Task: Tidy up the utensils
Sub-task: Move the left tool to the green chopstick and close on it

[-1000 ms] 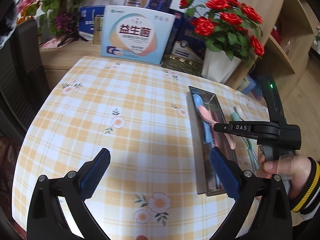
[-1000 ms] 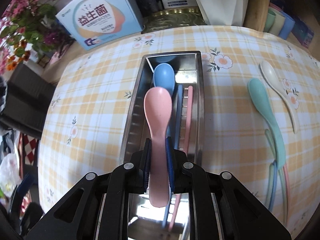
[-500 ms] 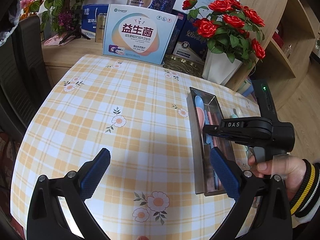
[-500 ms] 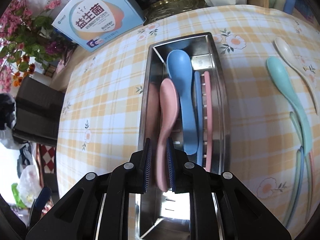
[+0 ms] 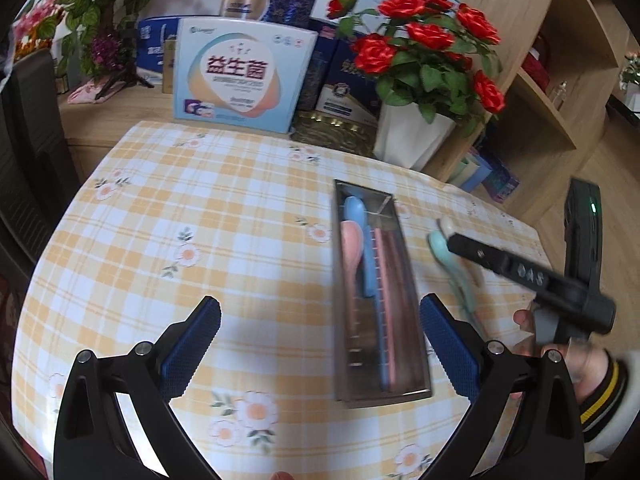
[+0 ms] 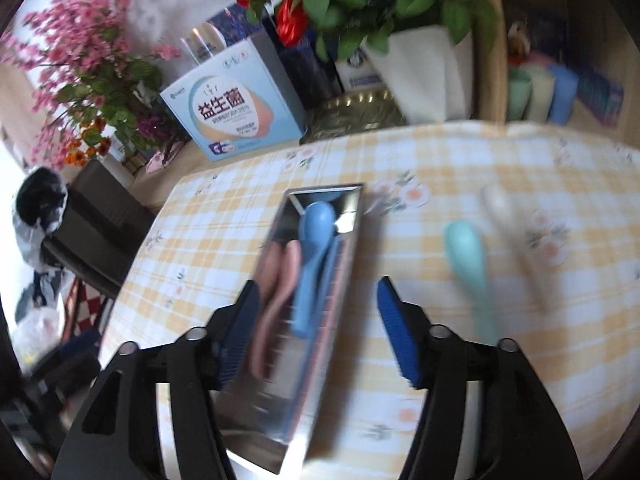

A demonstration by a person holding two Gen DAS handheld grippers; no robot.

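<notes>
- The right tongs (image 6: 316,328) are seen with their jaws opening and nothing gripped between the pads; they are held above the near end of the metal tray (image 6: 352,216).
- The left tongs (image 5: 320,352) are spread wide and empty, held over the checked worktop (image 5: 200,216), with the tray just beside their right pad.
- Inside the tray, a pink spoon (image 6: 280,280) is laid beside a blue spoon (image 6: 314,236), with thin blue and pink sticks, probably chopsticks, along the tray's right wall.
- To the right of the tray, a teal spoon (image 6: 468,252) and a cream spoon (image 6: 500,208) are left on the worktop, apart from the tray; thin sticks near the teal spoon's handle are too blurred to be counted.
- The task is judged to be about half done: two spoons are stored, and at least the two loose spoons are yet to be moved into the tray.
</notes>
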